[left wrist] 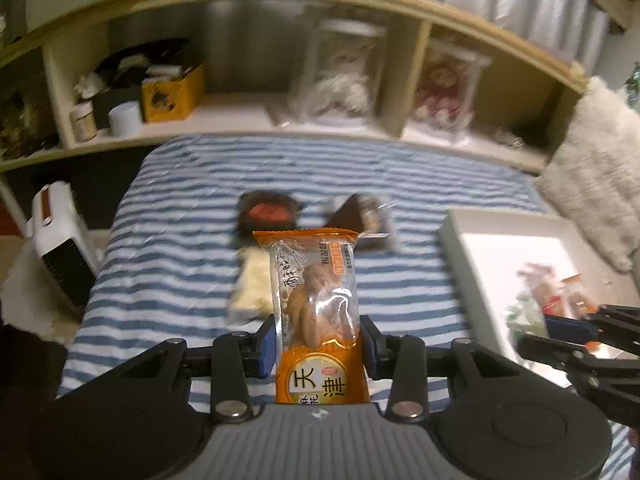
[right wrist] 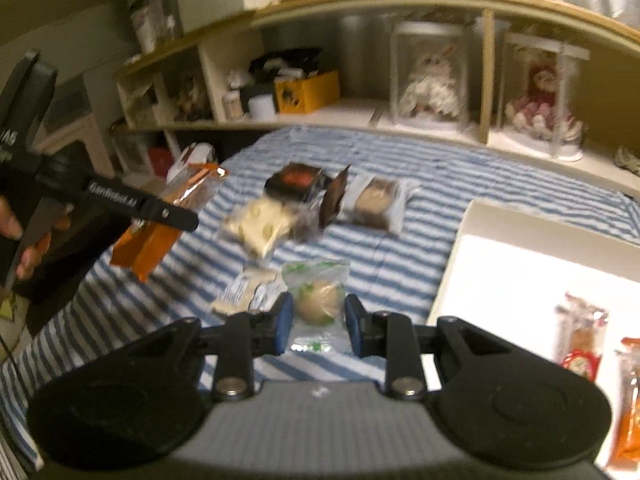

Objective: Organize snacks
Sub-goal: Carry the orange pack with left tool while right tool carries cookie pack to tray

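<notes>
My left gripper (left wrist: 319, 340) is shut on an orange snack pack (left wrist: 318, 300) with a twisted pastry inside, held above the striped bed; the pack also shows in the right wrist view (right wrist: 160, 216). My right gripper (right wrist: 316, 322) is shut on a clear green-printed pack holding a round pastry (right wrist: 318, 300), just above the blanket. Loose snacks lie ahead: a dark pack (right wrist: 296, 182), a pale cracker pack (right wrist: 260, 228), a brown cookie pack (right wrist: 376, 202) and a small white pack (right wrist: 244, 292). A white tray (right wrist: 472, 240) at the right holds several snacks (right wrist: 582, 336).
The blue-and-white striped blanket (left wrist: 192, 216) covers the bed. A wooden shelf (left wrist: 280, 120) behind holds doll cases, a yellow box and jars. A white heater (left wrist: 60, 256) stands left of the bed. A fluffy pillow (left wrist: 592, 168) lies at the right.
</notes>
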Action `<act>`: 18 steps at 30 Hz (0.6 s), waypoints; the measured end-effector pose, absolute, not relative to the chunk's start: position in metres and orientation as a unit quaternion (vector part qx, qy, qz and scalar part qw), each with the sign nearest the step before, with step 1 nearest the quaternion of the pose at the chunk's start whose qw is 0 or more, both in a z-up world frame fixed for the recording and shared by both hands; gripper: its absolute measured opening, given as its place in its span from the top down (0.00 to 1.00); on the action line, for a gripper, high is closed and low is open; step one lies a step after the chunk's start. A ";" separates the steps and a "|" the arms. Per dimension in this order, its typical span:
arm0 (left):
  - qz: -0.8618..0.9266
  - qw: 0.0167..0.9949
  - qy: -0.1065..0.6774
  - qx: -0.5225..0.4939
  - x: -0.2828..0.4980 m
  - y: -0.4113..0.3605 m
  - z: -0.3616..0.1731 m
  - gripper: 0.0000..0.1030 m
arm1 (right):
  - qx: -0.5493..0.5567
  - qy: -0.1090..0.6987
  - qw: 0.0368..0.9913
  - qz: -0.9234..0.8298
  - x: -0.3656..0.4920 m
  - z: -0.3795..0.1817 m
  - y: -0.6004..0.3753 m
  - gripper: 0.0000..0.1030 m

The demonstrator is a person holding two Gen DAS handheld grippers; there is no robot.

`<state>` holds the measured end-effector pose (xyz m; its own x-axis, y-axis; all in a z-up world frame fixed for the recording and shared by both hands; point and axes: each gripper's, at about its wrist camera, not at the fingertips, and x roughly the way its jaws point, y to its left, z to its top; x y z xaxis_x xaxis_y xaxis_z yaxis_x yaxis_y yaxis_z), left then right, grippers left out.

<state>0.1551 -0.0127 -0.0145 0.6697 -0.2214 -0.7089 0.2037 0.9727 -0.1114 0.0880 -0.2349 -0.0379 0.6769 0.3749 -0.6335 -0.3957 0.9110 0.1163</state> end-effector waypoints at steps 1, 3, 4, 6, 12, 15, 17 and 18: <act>-0.123 0.915 0.384 -0.014 0.153 -0.017 -0.011 0.59 | -0.011 0.338 0.918 0.208 0.087 -0.034 -0.239 0.67; -0.135 0.917 0.374 -0.019 0.149 -0.026 -0.005 0.59 | -0.003 0.330 0.923 0.199 0.086 -0.028 -0.248 0.67; -0.141 0.919 0.369 -0.022 0.148 -0.031 -0.002 0.59 | 0.001 0.327 0.925 0.195 0.086 -0.025 -0.252 0.67; -0.152 0.919 0.361 -0.027 0.145 -0.039 0.002 0.59 | 0.010 0.320 0.929 0.186 0.083 -0.019 -0.262 0.67; -0.177 0.918 0.353 -0.039 0.143 -0.064 0.008 0.59 | 0.033 0.301 0.941 0.154 0.074 -0.005 -0.296 0.67; -0.190 0.916 0.352 -0.040 0.145 -0.079 0.009 0.59 | 0.044 0.295 0.944 0.140 0.072 -0.001 -0.310 0.67; -0.202 0.913 0.352 -0.041 0.146 -0.091 0.008 0.59 | 0.049 0.293 0.946 0.130 0.070 0.000 -0.319 0.67; -0.208 0.911 0.353 -0.040 0.147 -0.098 0.007 0.59 | 0.050 0.291 0.947 0.125 0.069 0.001 -0.322 0.67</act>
<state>0.1469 -0.0981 0.0070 0.6643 -0.4068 -0.6271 0.3501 0.9106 -0.2199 0.0692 -0.3217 0.0010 0.7989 0.2666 -0.5391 -0.2078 0.9636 0.1684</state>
